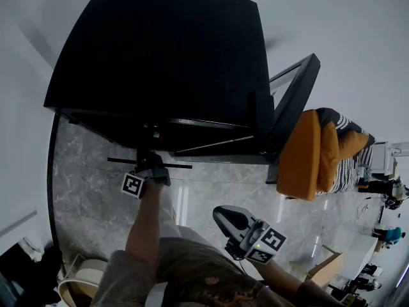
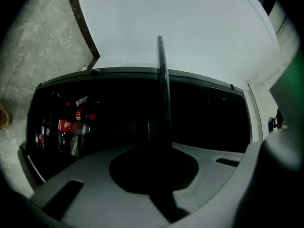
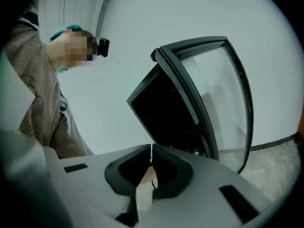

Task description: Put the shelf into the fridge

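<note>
The black fridge (image 1: 166,50) stands in front of me with its front open, its dark inside (image 2: 199,118) filling the left gripper view. The shelf (image 1: 176,165) is a thin dark panel, held level just before the opening. In the left gripper view the shelf (image 2: 161,80) shows edge-on as a narrow dark strip running away from the jaws. My left gripper (image 1: 148,163) (image 2: 159,148) is shut on its near edge. My right gripper (image 1: 221,215) (image 3: 151,152) hangs lower and to the right, shut and empty, apart from the fridge.
The fridge's glass door (image 1: 295,93) (image 3: 223,99) stands swung open at the right. Cola bottles (image 2: 71,126) stand inside at the left. An orange chair (image 1: 307,155) with striped cloth sits right of the door. A cardboard box (image 1: 323,268) lies on the marble floor (image 1: 89,197).
</note>
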A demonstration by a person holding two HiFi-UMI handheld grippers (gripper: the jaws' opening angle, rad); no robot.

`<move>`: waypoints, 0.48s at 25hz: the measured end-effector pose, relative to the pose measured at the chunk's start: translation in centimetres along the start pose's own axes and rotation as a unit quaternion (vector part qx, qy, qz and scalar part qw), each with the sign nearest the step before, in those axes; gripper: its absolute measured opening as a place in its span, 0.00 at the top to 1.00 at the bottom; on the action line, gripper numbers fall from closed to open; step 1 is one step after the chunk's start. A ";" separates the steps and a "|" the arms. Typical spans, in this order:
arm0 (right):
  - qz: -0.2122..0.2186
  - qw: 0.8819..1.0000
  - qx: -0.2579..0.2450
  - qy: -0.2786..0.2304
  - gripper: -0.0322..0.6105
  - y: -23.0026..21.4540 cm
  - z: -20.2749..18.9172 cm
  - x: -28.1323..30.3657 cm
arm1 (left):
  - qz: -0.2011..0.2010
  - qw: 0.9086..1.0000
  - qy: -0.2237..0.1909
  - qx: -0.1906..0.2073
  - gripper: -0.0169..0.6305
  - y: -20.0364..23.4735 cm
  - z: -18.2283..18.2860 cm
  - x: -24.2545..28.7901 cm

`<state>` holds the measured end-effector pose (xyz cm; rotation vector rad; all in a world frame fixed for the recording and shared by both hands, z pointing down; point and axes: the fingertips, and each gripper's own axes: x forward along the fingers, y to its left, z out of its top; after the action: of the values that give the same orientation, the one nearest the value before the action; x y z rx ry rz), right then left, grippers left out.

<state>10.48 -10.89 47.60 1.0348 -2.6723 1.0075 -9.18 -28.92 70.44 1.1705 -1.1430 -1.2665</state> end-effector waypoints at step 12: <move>-0.009 1.000 -0.003 -0.005 0.91 -0.2 0.9 0.3 | -0.009 1.000 -0.004 0.003 0.95 0.1 0.1 3.6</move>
<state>10.51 -11.74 47.17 1.0643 -2.6673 0.9943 -9.31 -32.49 70.45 1.1837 -1.1449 -1.2822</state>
